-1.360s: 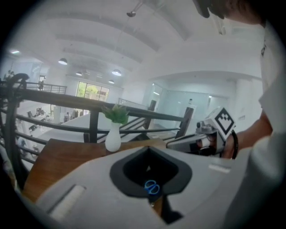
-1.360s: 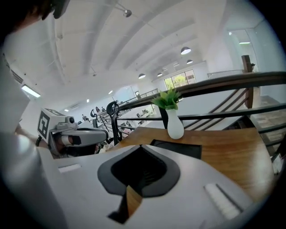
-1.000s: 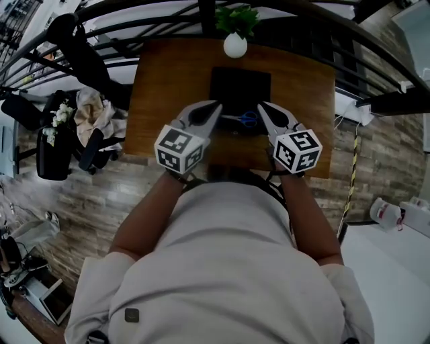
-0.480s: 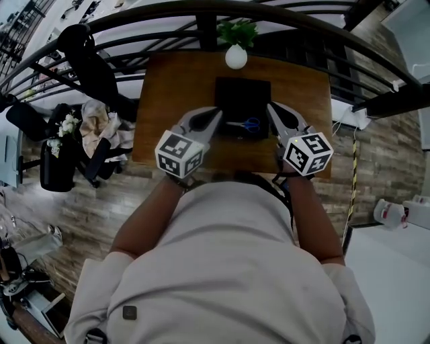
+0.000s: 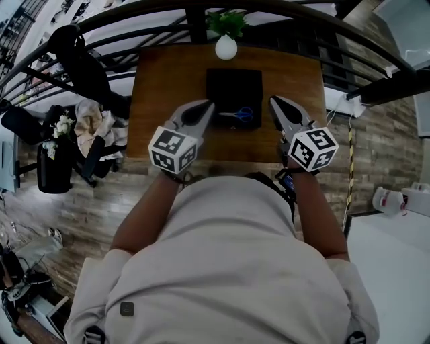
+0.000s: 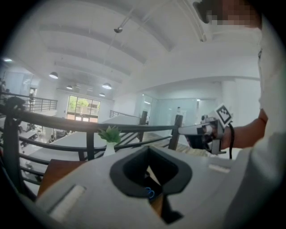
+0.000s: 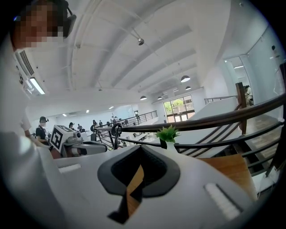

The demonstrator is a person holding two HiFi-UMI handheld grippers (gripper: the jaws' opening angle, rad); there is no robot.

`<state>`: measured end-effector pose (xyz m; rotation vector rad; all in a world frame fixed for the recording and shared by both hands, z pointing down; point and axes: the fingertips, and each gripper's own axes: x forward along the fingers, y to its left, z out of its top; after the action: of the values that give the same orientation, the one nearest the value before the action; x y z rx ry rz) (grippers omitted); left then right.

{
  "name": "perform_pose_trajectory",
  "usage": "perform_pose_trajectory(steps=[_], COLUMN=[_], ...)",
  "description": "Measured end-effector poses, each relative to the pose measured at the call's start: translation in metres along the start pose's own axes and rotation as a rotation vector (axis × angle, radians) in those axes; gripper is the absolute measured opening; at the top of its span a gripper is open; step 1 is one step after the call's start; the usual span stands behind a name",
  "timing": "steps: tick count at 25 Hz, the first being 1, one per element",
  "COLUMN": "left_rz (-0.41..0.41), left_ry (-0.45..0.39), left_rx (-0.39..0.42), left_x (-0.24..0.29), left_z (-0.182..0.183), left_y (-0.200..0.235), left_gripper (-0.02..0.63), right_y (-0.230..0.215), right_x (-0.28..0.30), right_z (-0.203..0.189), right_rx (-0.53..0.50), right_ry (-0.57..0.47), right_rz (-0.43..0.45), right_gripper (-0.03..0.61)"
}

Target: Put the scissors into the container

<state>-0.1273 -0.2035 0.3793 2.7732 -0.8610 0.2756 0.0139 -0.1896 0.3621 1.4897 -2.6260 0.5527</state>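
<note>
- scissors (image 5: 238, 115): blue handles, lying flat inside the container (image 5: 232, 84), close to its near edge, blades pointing to the person's left
- container: black, square, open top, sits on the wooden counter (image 5: 158, 87), roughly mid-counter
- left gripper (image 5: 207, 105): held over the counter at the container's near-left corner, tip pointing at the scissors but not touching them
- left fingers (image 6: 127, 170): closed on each other, nothing held; the left gripper view shows the blue handles through the slit between them
- right gripper (image 5: 274, 101): just off the container's right side, above the counter, apart from the scissors
- right fingers (image 7: 111, 172): closed, empty; only bare counter wood shows in the gap
- both grippers tilted forward and down, marker cubes toward the person, one gripper either side of the container
- each gripper view shows the other gripper out to the side at about the same height
- white vase with a green plant (image 5: 226, 47): upright at the far counter edge, behind the container, well apart from it
- dark curved railing (image 5: 121, 17) beyond the counter
- wood-plank floor (image 5: 87, 201) under it; pile of cloth and dark stuff (image 5: 91, 124) left of the counter
- person in a light shirt (image 5: 222, 269) fills the lower head view
</note>
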Motion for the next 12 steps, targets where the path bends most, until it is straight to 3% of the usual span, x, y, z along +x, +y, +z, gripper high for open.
perform_pose_trajectory(steps=[12], left_rz=[0.018], left_ry=[-0.017], left_rx=[0.018], left_x=[0.043], left_z=[0.005], left_y=[-0.089], left_gripper=[0.002], right_y=[-0.025], right_x=[-0.079], right_z=[-0.027], right_rx=[0.003], right_ry=[0.047], right_rz=[0.067], right_gripper=[0.006])
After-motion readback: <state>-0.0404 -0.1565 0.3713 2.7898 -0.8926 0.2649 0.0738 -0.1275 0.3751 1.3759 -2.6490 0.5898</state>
